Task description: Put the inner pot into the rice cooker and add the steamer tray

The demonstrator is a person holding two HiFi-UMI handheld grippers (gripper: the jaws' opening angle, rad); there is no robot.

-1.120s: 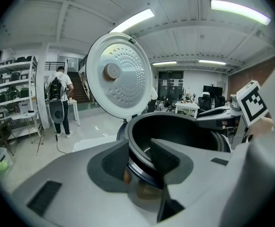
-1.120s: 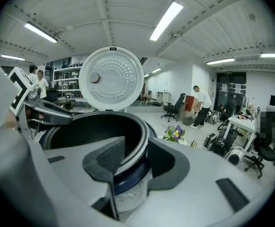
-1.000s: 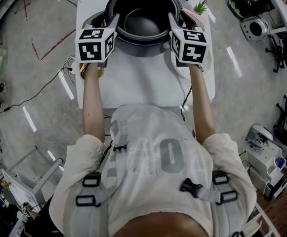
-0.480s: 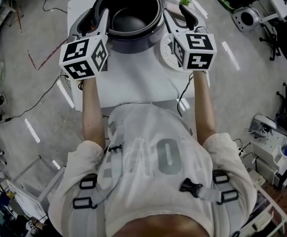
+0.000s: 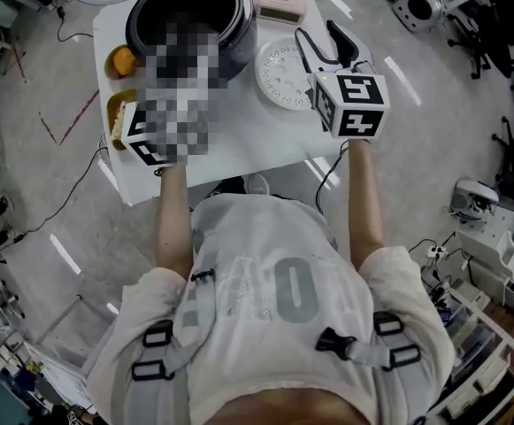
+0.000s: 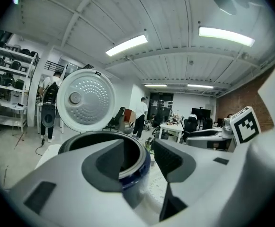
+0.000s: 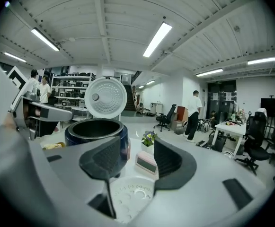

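The dark blue rice cooker (image 5: 234,38) stands at the table's far side with its white lid (image 7: 105,97) up. The black inner pot (image 7: 92,126) sits inside it. The white round steamer tray (image 5: 283,71) lies flat on the table to the cooker's right. My right gripper (image 5: 320,42) hovers over the tray's right edge; its jaws are opening with nothing between them (image 7: 137,150). A mosaic patch hides most of my left gripper in the head view, leaving only its marker cube (image 5: 137,140). In the left gripper view its jaws (image 6: 146,150) are opening, empty, short of the cooker (image 6: 137,167).
Two yellow dishes with orange food (image 5: 122,62) sit at the table's left edge. A pink clock (image 7: 146,163) and small potted plants (image 7: 148,138) stand behind the tray. A cable hangs off the white table (image 5: 239,149) at the front. People stand far off in the room.
Both grippers have drawn back from the pot's rim toward me and risen, leaving the pot in the cooker. The right one has moved over the steamer tray.
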